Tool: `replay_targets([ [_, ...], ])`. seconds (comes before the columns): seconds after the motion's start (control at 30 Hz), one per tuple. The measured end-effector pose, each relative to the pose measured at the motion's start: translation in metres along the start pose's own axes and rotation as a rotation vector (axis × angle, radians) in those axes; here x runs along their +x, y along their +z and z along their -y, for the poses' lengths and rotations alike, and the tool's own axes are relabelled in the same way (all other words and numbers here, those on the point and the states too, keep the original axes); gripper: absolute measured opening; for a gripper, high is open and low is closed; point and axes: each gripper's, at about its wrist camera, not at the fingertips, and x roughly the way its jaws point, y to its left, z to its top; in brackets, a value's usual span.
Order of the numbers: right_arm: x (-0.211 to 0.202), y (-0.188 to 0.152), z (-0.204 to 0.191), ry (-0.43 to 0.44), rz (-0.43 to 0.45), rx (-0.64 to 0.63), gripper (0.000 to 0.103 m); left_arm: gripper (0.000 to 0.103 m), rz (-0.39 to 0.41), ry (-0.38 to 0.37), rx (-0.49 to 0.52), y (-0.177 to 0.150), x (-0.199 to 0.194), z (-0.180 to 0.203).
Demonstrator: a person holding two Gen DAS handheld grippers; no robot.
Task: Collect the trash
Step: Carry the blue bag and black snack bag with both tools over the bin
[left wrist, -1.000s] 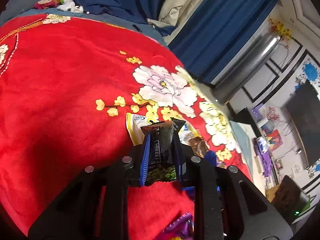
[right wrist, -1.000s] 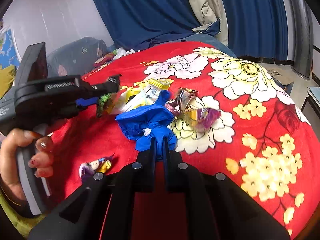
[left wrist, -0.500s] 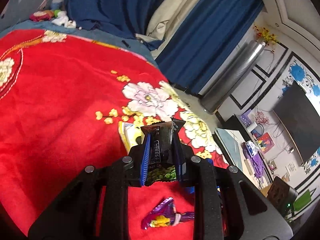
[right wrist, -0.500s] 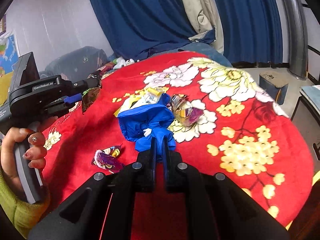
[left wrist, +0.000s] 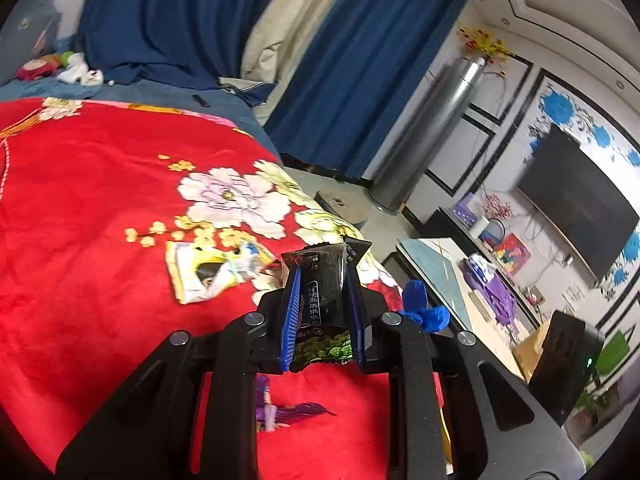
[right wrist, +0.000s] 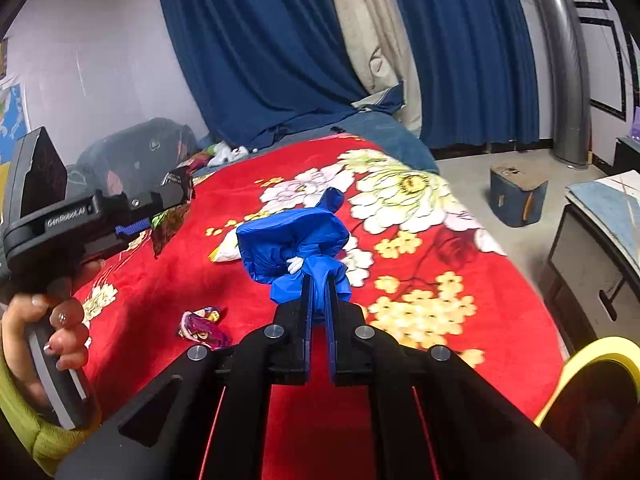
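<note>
My left gripper (left wrist: 322, 280) is shut on a black snack wrapper (left wrist: 322, 300) with green print, held above the red flowered blanket (left wrist: 80, 208). It also shows at the left of the right wrist view (right wrist: 168, 216). My right gripper (right wrist: 318, 284) is shut on a crumpled blue plastic bag (right wrist: 294, 240), lifted above the blanket; the bag's tip shows in the left wrist view (left wrist: 422, 308). A yellow-white wrapper (left wrist: 204, 272) and a purple wrapper (right wrist: 202, 322) lie on the blanket.
A yellow-rimmed bin (right wrist: 588, 400) stands at the lower right beside the bed. A blue box (right wrist: 516, 196) sits on the floor. A low table (left wrist: 436, 272) and a TV (left wrist: 576, 208) are to the right. Blue curtains (right wrist: 260, 48) hang behind.
Both grippers have risen away from the blanket with their loads. The blue bag has lifted off the bed, and the yellow-rimmed bin has come into the right wrist view.
</note>
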Motion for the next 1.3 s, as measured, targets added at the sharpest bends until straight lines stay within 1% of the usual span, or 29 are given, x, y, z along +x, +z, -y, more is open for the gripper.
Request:
replay_targets([
  [0.6,-0.051,-0.007,0.037,-0.110,0.068,0.032,0.006,0.015,-0.039,-0.087,0.138,-0.027,0.007,0.056],
  [1.03,-0.080,-0.017,0.063,-0.190,0.095,0.070,0.006,0.015,-0.067,-0.147,0.233,-0.051,0.014,0.093],
  [1.3,-0.096,-0.027,0.084,-0.238,0.104,0.103,0.006,0.015,-0.089,-0.184,0.296,-0.071,0.020,0.119],
])
